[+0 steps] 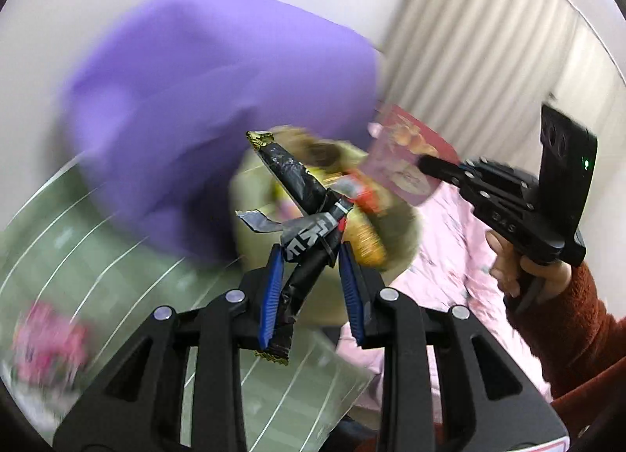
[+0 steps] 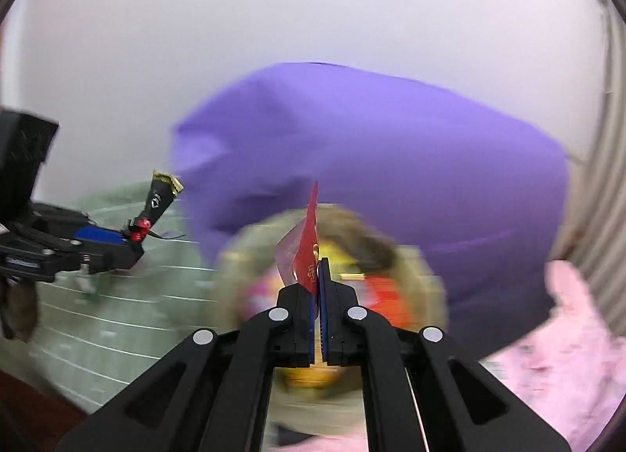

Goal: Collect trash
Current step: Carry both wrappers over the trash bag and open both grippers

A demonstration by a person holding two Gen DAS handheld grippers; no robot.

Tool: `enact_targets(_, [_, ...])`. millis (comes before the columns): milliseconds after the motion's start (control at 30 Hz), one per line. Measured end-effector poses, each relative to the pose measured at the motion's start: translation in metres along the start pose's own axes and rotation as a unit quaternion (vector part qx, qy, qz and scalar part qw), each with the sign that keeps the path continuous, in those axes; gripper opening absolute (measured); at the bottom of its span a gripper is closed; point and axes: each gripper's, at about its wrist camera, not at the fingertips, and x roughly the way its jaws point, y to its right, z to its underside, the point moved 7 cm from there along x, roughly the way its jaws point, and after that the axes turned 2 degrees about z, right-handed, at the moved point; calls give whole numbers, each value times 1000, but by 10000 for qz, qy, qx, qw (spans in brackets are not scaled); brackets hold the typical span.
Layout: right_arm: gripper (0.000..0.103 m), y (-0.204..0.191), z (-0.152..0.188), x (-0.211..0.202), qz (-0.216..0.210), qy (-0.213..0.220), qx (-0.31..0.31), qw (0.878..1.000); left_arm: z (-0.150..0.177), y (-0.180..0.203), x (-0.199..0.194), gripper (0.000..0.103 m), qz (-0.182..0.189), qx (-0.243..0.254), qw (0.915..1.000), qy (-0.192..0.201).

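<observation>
A: Why are both wrappers up in the air?

B: Likely headed for the basket (image 2: 422, 268) of trash below. The left tongs (image 1: 311, 256) clamp the black wrapper (image 1: 301, 193); the right tongs (image 2: 319, 268) are pinched on the red packet (image 2: 307, 252).

A: Anything in the way?

B: A purple cushion (image 2: 391, 154) crowds the basket's far side on the bed; blur hides the rest, a pink blanket (image 2: 567, 334) perhaps.

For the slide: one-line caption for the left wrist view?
Left gripper holds a black wrapper, right gripper a red wrapper, above a trash-filled basket.
</observation>
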Motion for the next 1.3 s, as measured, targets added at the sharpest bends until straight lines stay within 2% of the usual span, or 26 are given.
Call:
enact_targets(67, [4, 23, -3, 2, 311, -65, -105, 9994, -16, 13, 28, 30, 152, 190, 9996, -174])
enact_targets(133, [4, 37, -4, 7, 456, -128, -174, 9987, -28, 22, 59, 32, 493, 195, 9980, -358])
enact_targets(200, [4, 42, -2, 17, 490, -199, -208, 9984, -31, 21, 81, 42, 622, 102, 9966, -538])
enact_targets(233, [4, 42, -2, 23, 449, -229, -192, 9985, -32, 19, 91, 53, 509, 115, 9967, -615])
enact_targets(267, [4, 42, -1, 29, 358, -269, -117, 9989, -31, 16, 97, 56, 439, 138, 9967, -662])
enact_targets(367, [4, 33, -1, 45, -61, -317, 184, 9993, -27, 7, 98, 60, 399, 4, 9968, -696])
enact_targets(467, [4, 21, 4, 59, -581, -403, 507, 9962, -24, -7, 81, 61, 271, -173, 9981, -521])
enact_targets(533, [4, 10, 8, 69, -641, -497, 535, 9953, -21, -18, 65, 61, 171, -313, 9988, -349])
enact_targets(633, [4, -6, 13, 82, -268, -665, 271, 9971, -12, -33, 37, 61, 19, -527, 9986, -100])
enact_targets(733, [4, -12, 14, 93, 646, -647, -449, 9948, 4, -42, 14, 61, -184, -660, 9976, 99])
enact_targets(800, [4, -14, 14, 94, 711, -699, -550, 9935, 18, -50, -4, 61, -294, -747, 9966, 185])
enact_targets(1000, [7, -32, 22, 91, -356, -776, 103, 9963, 65, -78, -45, 61, -615, -1262, 9896, 321])
enact_targets(1033, [13, -35, 23, 89, -489, -784, 181, 9956, 76, -86, -50, 61, -667, -1424, 9870, 332])
enact_targets(1100, [33, -42, 26, 85, -751, -786, 298, 9936, 93, -98, -62, 61, -764, -1649, 9828, 342])
enact_targets(1167, [43, -52, 29, 79, -872, -728, 337, 9930, 112, -111, -72, 61, -891, -1865, 9778, 352])
enact_targets(1300, [45, -67, 29, 63, -1036, -543, 302, 9927, 140, -131, -87, 61, -1100, -2210, 9681, 422])
